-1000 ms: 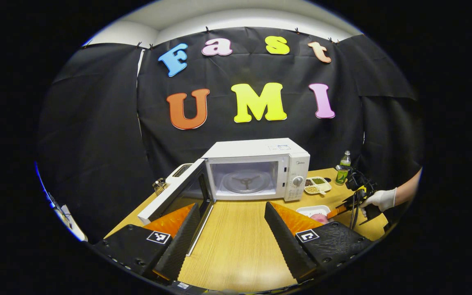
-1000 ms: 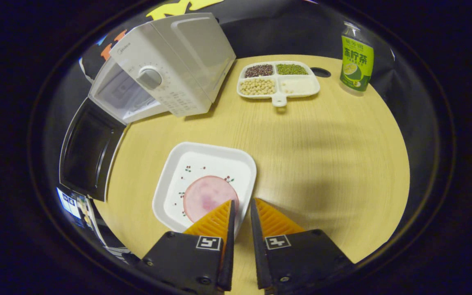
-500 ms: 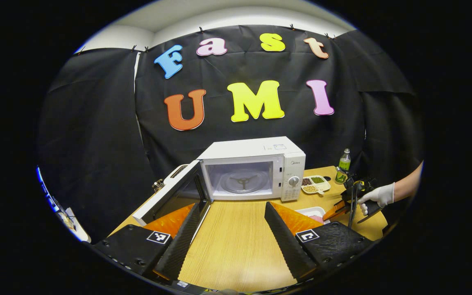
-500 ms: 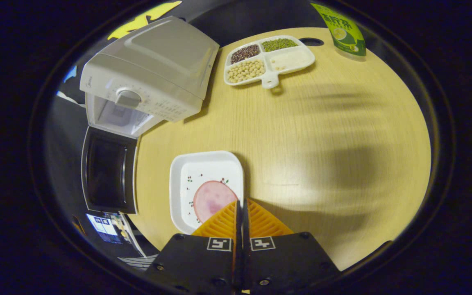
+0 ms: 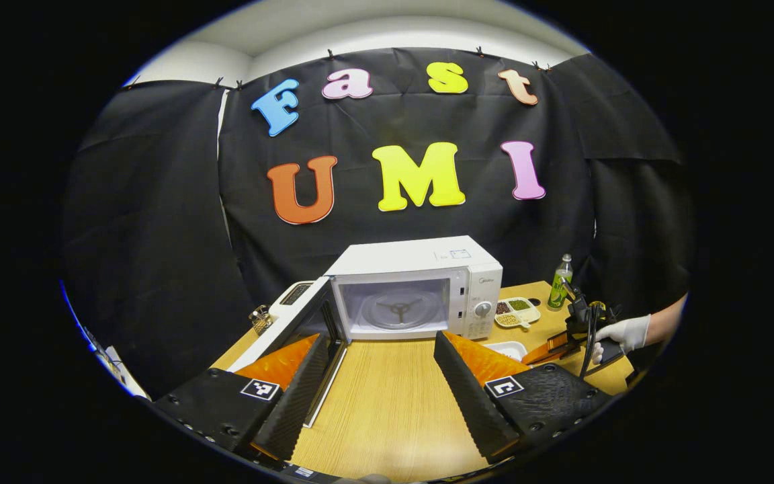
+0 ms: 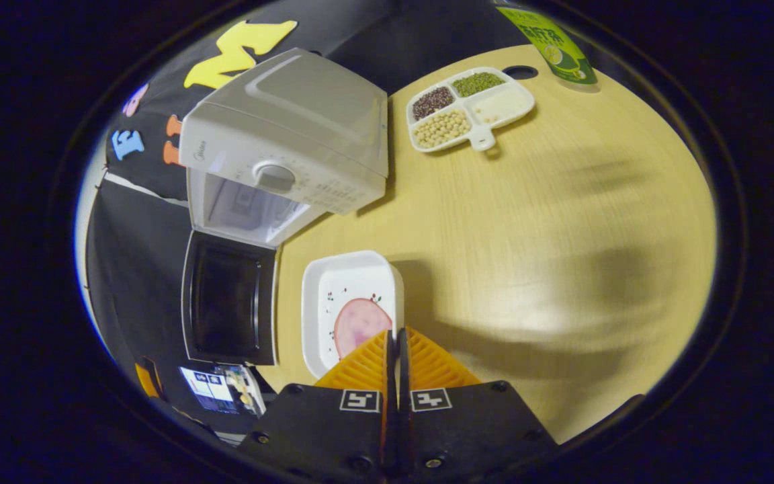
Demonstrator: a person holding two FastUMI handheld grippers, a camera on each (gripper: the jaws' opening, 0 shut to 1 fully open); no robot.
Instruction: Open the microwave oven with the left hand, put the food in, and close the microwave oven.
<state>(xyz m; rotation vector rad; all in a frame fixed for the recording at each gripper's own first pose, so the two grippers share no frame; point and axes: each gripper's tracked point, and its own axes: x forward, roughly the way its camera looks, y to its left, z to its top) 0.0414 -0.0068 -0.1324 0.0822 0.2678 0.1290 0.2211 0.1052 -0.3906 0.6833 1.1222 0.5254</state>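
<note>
Right gripper view showed the right tool (image 6: 396,349) had pinched shut on the near rim of the white plate (image 6: 347,286) holding the pink food slice (image 6: 359,321) and begun lifting it off the table (image 6: 528,222). Ahead and to its left, the microwave (image 6: 293,148) stood with its door (image 6: 229,306) swung open, so loading looked next. The left tool (image 5: 377,363) hung spread and empty before that opening.
</note>
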